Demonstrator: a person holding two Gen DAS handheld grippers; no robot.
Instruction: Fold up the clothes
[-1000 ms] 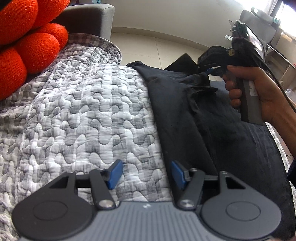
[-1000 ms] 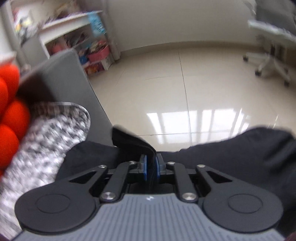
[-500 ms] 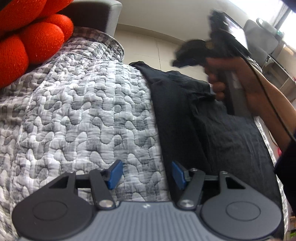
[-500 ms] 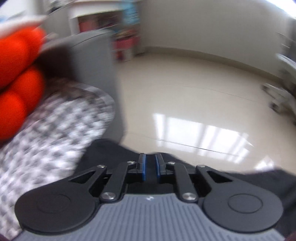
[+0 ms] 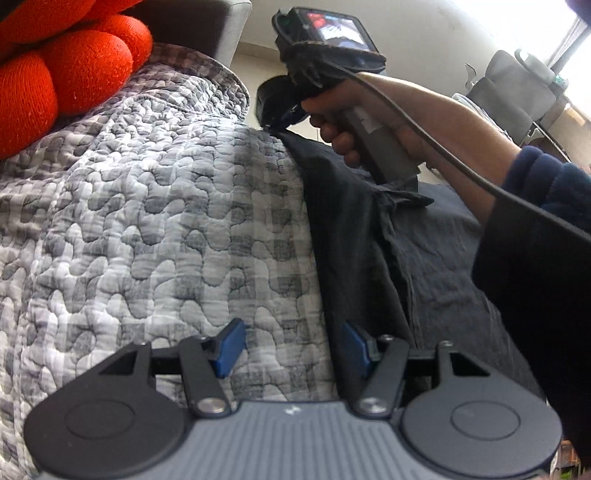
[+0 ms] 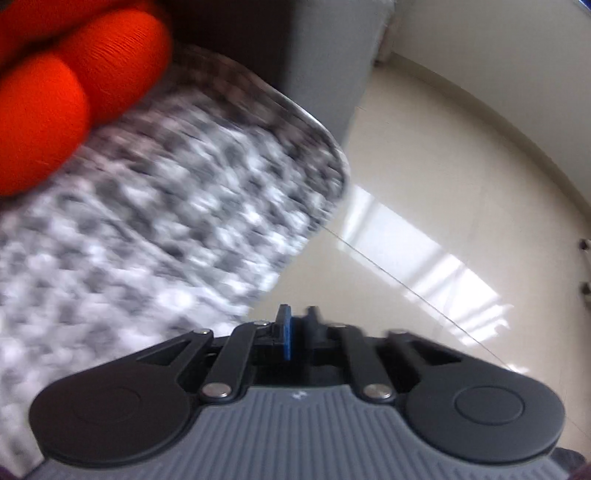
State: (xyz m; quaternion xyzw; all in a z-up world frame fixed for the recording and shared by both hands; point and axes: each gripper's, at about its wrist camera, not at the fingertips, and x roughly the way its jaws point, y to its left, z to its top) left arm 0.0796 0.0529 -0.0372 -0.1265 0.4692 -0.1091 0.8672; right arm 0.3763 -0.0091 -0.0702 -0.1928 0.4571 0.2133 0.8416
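A black garment (image 5: 369,240) lies spread over the right half of a grey patterned quilt (image 5: 147,221). My left gripper (image 5: 291,347) hovers open at the near side. Its blue pads (image 5: 231,347) straddle the garment's left edge without touching it. A person's hand holds my right gripper (image 5: 275,118) at the far end, and the garment's far corner runs up into its closed fingers. In the right wrist view the right gripper (image 6: 297,319) is shut. That view is motion-blurred and the cloth between the pads is hidden.
A red knotted cushion (image 5: 55,74) sits at the far left of the quilt, against a grey sofa arm (image 5: 229,26). The quilt's far edge (image 6: 332,166) drops to a glossy tiled floor (image 6: 443,184). An office chair (image 5: 517,92) stands at the far right.
The right gripper has swung left along the far edge, still shut, pulling the garment's far corner with it. The left gripper has stayed open in about the same place.
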